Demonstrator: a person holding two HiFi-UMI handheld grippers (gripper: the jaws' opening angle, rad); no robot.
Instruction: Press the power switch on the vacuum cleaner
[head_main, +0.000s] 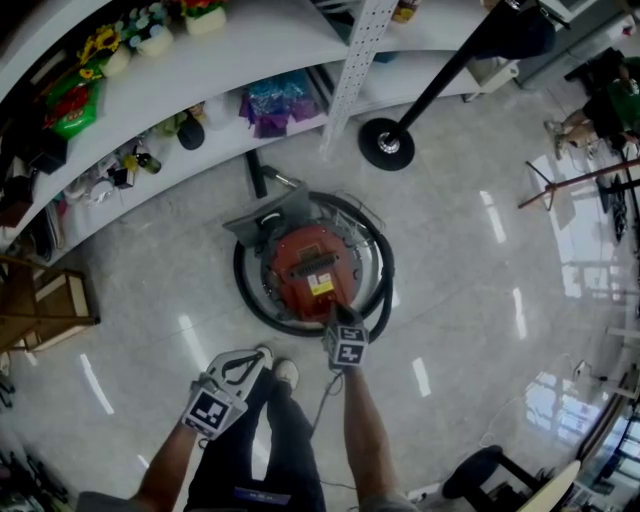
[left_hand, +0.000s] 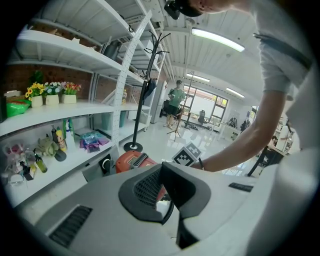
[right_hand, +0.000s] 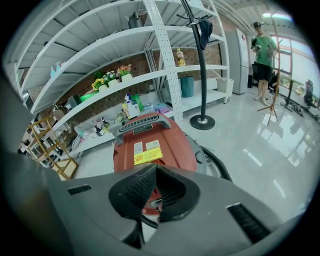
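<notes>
Right gripper view: right claw (right_hand: 156, 170) clenched, empty, tips just above the red vacuum cleaner (right_hand: 150, 135). Left claw (left_hand: 162, 172) clenched, idle. Risk: narrow tips may skid off the switch, pressing casing instead.

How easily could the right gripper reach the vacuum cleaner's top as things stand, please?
Probably yes: the right gripper hangs right over the red vacuum cleaner, fingers together, with nothing visible in between.
</notes>
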